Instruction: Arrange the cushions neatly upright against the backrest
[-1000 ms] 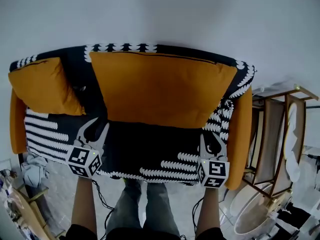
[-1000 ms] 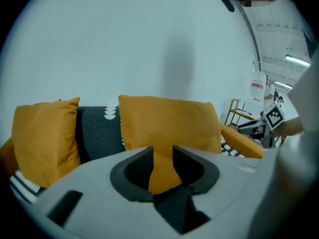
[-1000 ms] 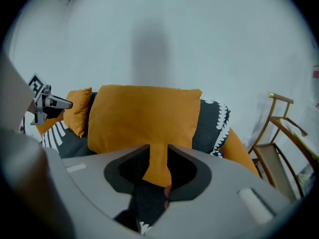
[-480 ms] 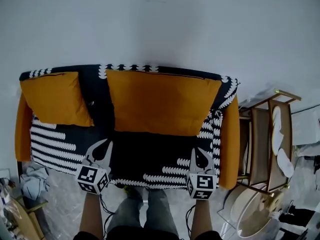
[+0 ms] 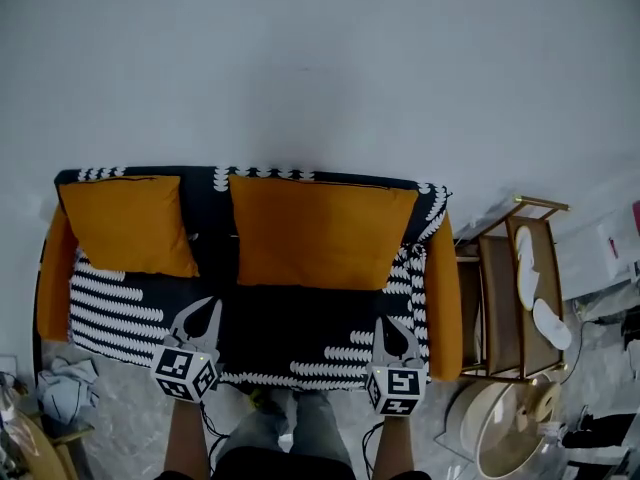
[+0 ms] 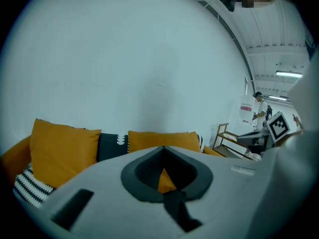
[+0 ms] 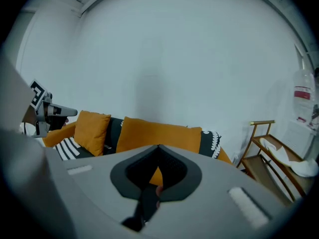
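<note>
A small orange cushion (image 5: 125, 226) stands against the backrest at the left of the black-and-white patterned sofa (image 5: 140, 303). A large orange cushion (image 5: 320, 233) leans upright beside it, filling the middle and right. My left gripper (image 5: 208, 305) hovers over the seat's front edge, shut and empty, its jaws having just closed on nothing. My right gripper (image 5: 386, 324) hangs at the front right, also shut and empty. The left gripper view shows both cushions (image 6: 60, 151) (image 6: 164, 139) beyond the closed jaws (image 6: 163, 148). So does the right gripper view (image 7: 92, 130) (image 7: 159, 133).
A wooden rack (image 5: 505, 288) holding white items stands right of the sofa's orange arm (image 5: 448, 298). A round tub (image 5: 510, 430) sits on the floor near it. A cloth bundle (image 5: 62, 386) lies at the lower left. A person (image 6: 259, 108) stands far off.
Both grippers have drawn back from the large cushion and risen, and their jaws have closed. The view has pulled away, so the sofa looks smaller. The cushions stay upright.
</note>
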The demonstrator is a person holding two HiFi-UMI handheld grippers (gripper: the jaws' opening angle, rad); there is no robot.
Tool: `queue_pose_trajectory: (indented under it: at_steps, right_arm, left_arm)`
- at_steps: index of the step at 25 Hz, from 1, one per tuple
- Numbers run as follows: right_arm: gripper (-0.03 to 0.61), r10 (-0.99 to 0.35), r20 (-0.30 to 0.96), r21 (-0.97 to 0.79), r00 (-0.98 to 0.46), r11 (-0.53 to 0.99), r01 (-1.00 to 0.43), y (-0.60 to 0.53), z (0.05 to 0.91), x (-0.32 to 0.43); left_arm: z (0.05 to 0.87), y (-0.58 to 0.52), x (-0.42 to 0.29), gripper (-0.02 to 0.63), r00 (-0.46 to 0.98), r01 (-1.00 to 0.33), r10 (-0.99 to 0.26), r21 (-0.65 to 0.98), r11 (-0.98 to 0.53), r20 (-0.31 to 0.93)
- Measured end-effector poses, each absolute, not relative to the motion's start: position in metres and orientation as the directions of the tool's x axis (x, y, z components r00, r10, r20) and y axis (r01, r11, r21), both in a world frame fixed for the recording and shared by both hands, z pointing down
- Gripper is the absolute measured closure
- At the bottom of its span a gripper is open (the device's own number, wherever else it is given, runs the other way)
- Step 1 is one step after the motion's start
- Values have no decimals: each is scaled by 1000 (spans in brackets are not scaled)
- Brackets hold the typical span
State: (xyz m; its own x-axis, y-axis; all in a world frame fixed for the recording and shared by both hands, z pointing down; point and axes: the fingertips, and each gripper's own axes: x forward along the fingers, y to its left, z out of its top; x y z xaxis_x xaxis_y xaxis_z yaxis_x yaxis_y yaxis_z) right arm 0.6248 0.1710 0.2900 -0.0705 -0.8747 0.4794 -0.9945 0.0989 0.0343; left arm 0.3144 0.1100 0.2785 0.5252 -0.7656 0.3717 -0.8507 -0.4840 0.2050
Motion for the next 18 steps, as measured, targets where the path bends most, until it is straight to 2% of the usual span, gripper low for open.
queue_pose_trajectory:
  at_steps: [18]
  right_arm:
    - [565,-937,340,55,-81,106,-993,215,158,579]
  left_arm:
    - [163,160,283,617,543,-840,-798,162,-518,262]
